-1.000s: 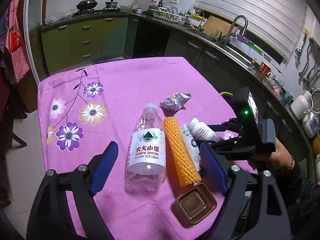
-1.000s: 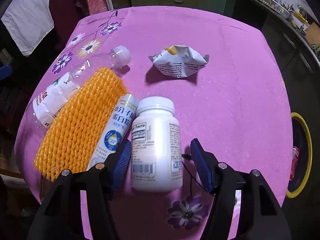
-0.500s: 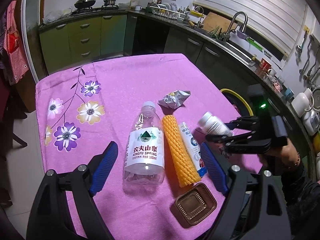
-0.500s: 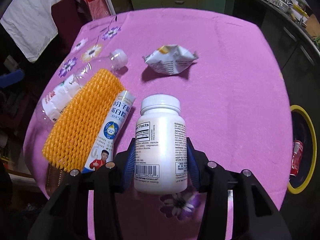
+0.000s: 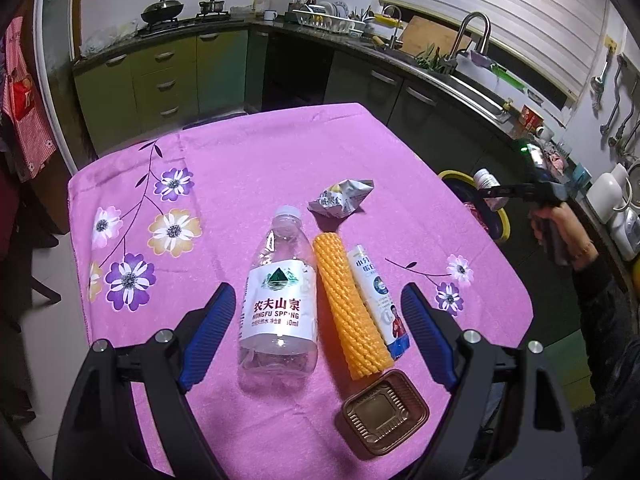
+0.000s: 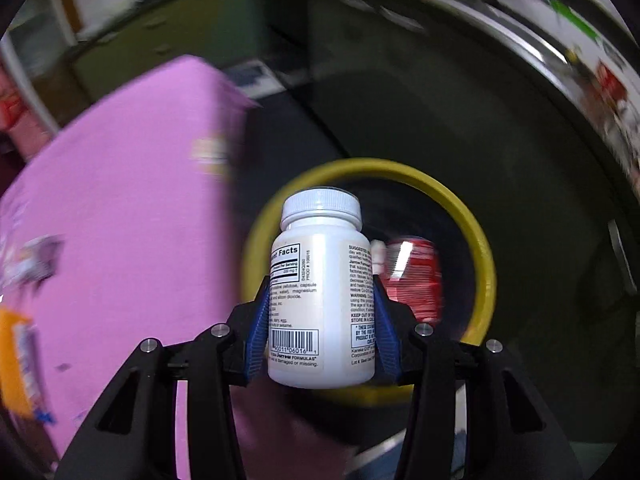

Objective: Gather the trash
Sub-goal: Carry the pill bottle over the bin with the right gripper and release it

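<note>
White pill bottle [image 6: 322, 292] clamped upright in right tool [image 6: 320, 332], above yellow-rimmed bin [image 6: 476, 236]

Dim indoor light, motion-blurred right view

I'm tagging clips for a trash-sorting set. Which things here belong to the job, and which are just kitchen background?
Job:
white pill bottle, held in right gripper
yellow-rimmed bin
water bottle
orange foam net
tube
crumpled wrapper
brown tray
left gripper, open

Background:
faucet
wok
dish rack
</note>
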### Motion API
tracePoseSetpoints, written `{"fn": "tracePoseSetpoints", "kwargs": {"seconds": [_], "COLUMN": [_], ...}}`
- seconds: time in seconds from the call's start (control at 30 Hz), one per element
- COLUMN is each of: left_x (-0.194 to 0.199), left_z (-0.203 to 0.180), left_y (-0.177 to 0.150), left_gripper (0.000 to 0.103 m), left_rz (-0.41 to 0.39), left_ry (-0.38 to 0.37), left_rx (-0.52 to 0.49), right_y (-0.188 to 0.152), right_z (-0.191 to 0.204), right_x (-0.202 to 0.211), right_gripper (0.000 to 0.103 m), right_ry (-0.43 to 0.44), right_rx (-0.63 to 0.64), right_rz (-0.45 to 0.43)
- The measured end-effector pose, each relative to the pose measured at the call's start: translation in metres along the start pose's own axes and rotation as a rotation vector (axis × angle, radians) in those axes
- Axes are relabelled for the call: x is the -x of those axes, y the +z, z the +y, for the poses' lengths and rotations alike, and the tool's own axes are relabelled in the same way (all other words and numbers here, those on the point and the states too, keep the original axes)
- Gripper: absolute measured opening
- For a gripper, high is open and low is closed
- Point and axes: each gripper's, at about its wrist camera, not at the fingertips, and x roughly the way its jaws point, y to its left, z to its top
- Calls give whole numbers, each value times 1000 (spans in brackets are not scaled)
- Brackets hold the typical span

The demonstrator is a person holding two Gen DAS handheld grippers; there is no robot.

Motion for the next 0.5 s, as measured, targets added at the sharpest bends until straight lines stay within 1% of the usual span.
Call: {"fn": "tracePoseSetpoints", "kwargs": {"seconds": [0.1, 0.17, 0.2, 0.23, 0.4, 0.5], "left_x": [-2, -4, -5, -7, -12, -15], "left_z": [-3, -3, -4, -5, -8, -8], "left_y": [2, 3, 4, 5, 6, 5], "left_gripper": [82, 84, 84, 84, 84, 84], "left_rz": [10, 16, 21, 25, 47, 60], "left_ry": [16, 24, 28, 26, 25, 25], "left_rx": [-2, -2, -1, -1, -14, -20], "right_y": [11, 17, 20, 22, 16, -3], "right_z": [-11, -13, -15, -17, -21, -23], "right_x": [-30, -40, -42, -42, -19, 12], "right_gripper": [47, 47, 57, 62, 63, 63], "right_ry": [8, 4, -4, -10, 35, 21], "right_rx": [-30, -42, -45, -46, -64, -52], "right_rz": [42, 41, 31, 20, -39, -98]}}
